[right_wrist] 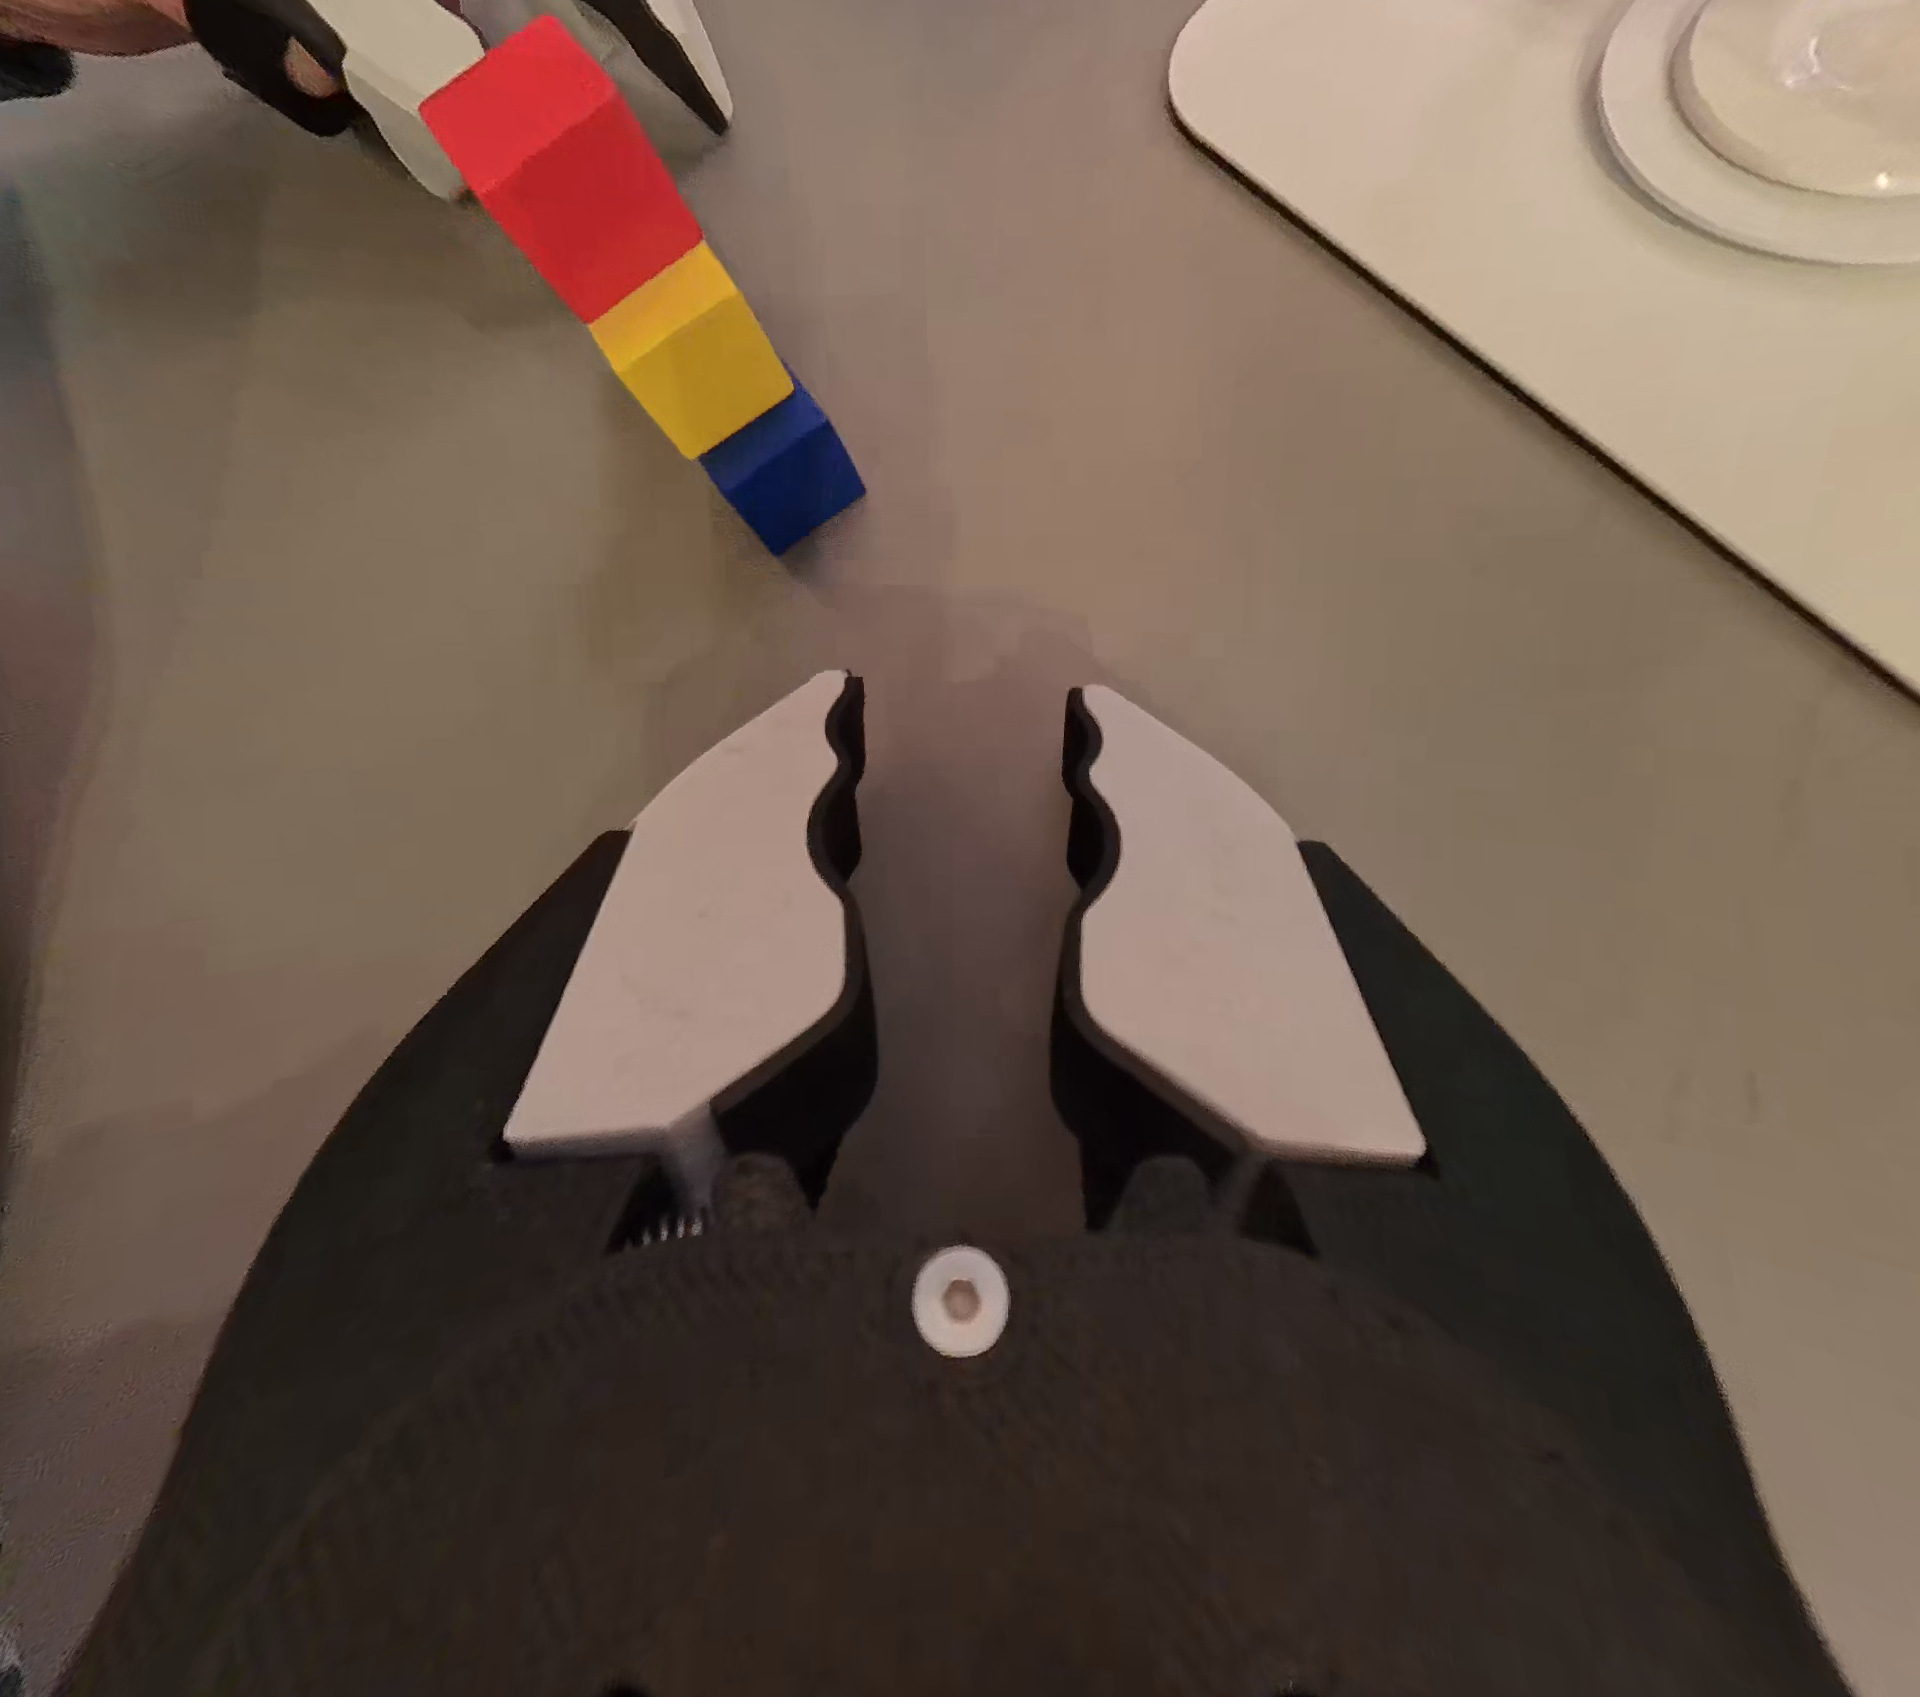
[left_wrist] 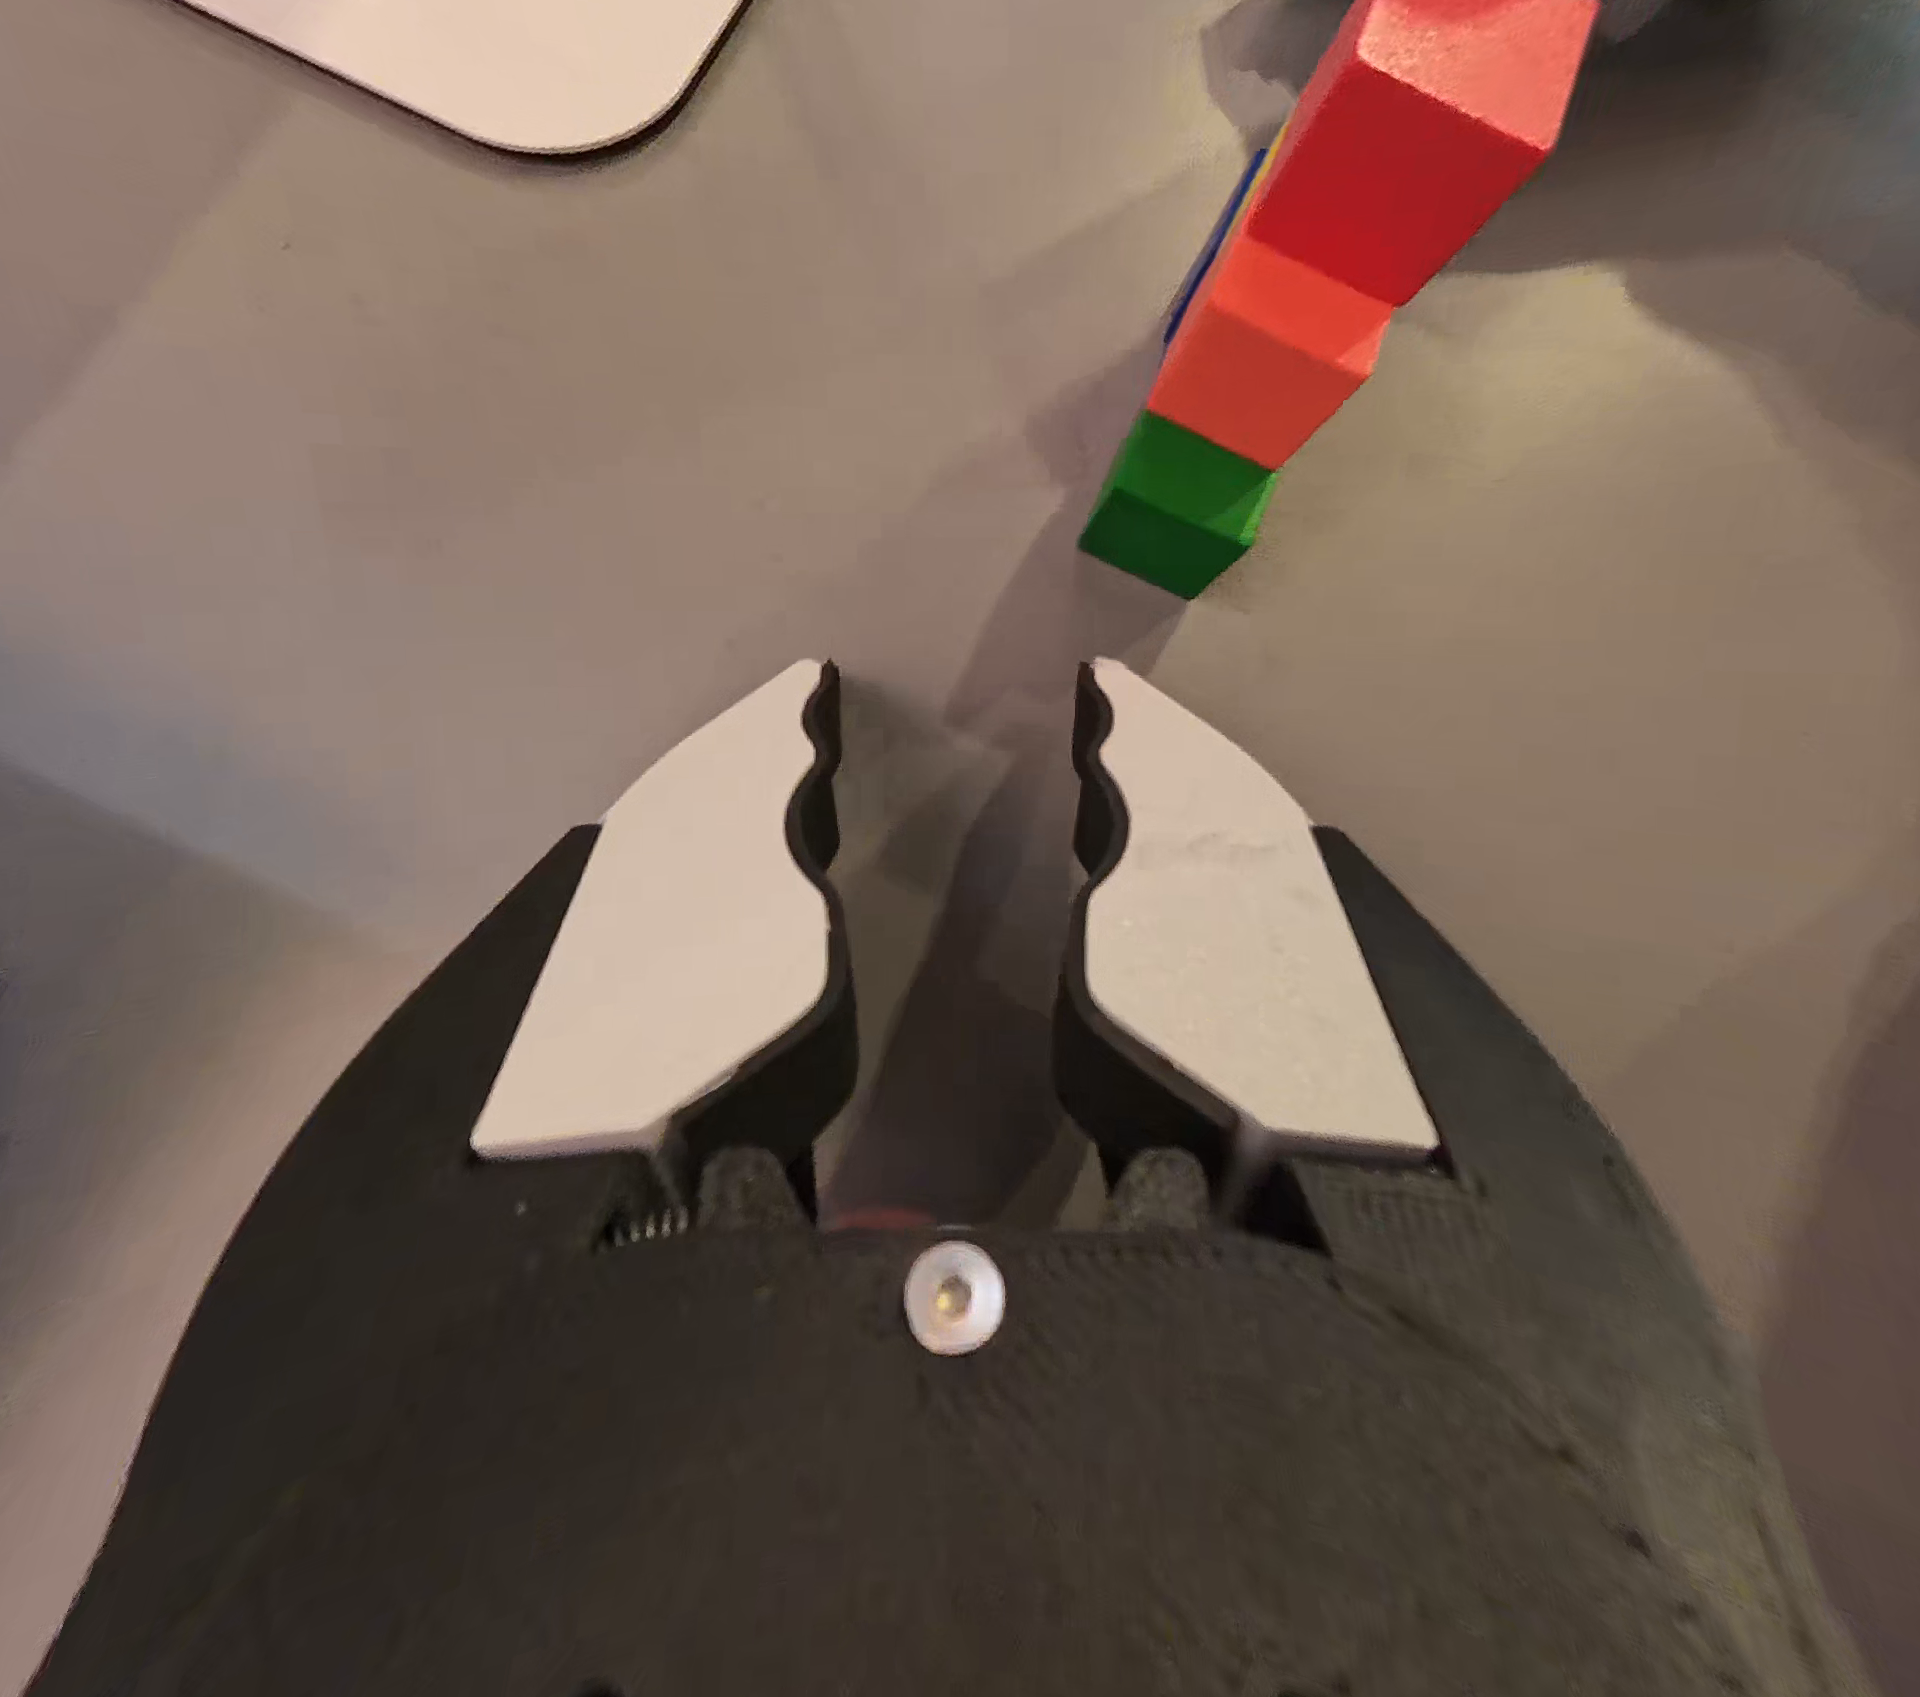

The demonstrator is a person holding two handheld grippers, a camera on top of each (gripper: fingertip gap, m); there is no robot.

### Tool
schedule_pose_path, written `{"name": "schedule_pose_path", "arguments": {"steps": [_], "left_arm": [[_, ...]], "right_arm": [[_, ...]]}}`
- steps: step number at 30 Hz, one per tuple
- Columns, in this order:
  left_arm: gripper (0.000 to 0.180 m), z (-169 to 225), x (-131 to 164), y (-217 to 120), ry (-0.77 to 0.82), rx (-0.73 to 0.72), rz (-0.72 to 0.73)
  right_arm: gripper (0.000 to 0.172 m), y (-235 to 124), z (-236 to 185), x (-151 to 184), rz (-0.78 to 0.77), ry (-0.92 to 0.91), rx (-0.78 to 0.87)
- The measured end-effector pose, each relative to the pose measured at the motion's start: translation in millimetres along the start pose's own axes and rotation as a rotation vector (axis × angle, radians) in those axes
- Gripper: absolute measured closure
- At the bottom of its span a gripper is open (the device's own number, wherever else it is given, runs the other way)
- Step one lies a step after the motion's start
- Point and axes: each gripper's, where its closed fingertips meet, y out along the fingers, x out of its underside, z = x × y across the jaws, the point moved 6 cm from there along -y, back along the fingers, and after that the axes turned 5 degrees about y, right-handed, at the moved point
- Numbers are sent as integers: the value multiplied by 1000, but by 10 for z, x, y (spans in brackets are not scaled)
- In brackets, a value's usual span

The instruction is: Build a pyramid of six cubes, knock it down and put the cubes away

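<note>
Pyramid of painted wooden cubes (left_wrist: pixel 1340 245) stands finished on grey tabletop (left_wrist: pixel 520 452), between your tools. Left tool (left_wrist: pixel 956 681) parted, empty; pyramid ahead, slightly right. Right tool (right_wrist: pixel 961 691) parted, empty; pyramid ahead-left. Neither clearly nearer.

White mat (right_wrist: pixel 1455 213) on grey table (right_wrist: pixel 1039 452) (glass dish (right_wrist: pixel 1808 58) atop).

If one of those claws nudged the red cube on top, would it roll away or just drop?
The red cube has flat faces and sharp edges, so it would likely tumble and stop, not roll. It sits highest on the yellow cube, so a light push probably topples it. It looks like painted wood: stiff, probably not fragile.
</note>
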Motion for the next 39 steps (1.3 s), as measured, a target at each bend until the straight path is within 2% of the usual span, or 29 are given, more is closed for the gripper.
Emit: {"name": "schedule_pose_path", "arguments": {"steps": [1, 12, 16, 25, 28, 34, 39], "left_arm": [[140, -1, -6, 8, 3, -4, -2], [180, -41, 37, -18, 14, -30, -20], [180, -60, 44, -30, -23, -39, -17], [180, -40, 74, -56, -53, -76, -21], [180, -33, 94, -80, -141, -75, -23], [180, -108, 273, -308, -238, -248, -25], [180, -210, 390, -747, -402, -446, 49]], "right_arm": [[137, -27, -12, 31, 0, 5, 14], [161, -292, -86, 311, 2, 40, 103], [172, -376, -74, 381, 11, 71, 128], [172, -604, 197, 487, 44, 162, 247], [172, -700, 332, 524, 47, 174, 258], [172, -924, 626, 616, 49, 184, 283], [172, -1125, 857, 720, 45, 184, 373]]}}
